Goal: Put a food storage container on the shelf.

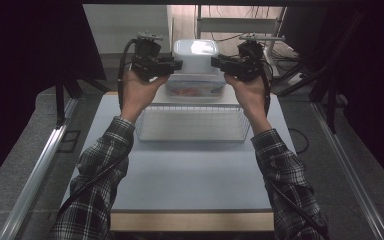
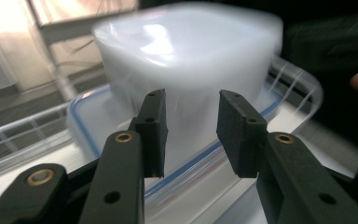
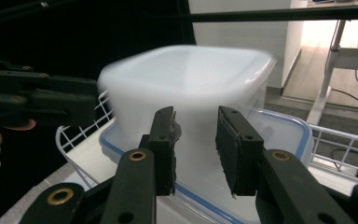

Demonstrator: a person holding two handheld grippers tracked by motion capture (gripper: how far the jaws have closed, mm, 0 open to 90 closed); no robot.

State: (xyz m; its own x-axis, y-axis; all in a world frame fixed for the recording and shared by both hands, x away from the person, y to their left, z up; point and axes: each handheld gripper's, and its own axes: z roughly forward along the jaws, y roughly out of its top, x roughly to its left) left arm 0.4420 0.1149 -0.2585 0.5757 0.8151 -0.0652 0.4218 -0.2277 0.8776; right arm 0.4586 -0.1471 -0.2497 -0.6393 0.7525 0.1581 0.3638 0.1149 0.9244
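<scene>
The upper box (image 1: 195,54) is frosted, translucent plastic with a soft sheen; the lidded container (image 1: 195,89) under it is clear, glossy plastic. The basket (image 1: 192,124) is thin white-coated wire. The tabletop (image 1: 190,170) looks matt and smooth, its 6 o'clock edge bare wood.

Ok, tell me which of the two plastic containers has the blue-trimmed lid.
The lower, flatter container, with reddish contents. The taller frosted tub stacked on top of it is plain white, with no blue trim.

1 high view forward-down; 2 close, opposed views sharing the white container (image 1: 196,54)
</scene>
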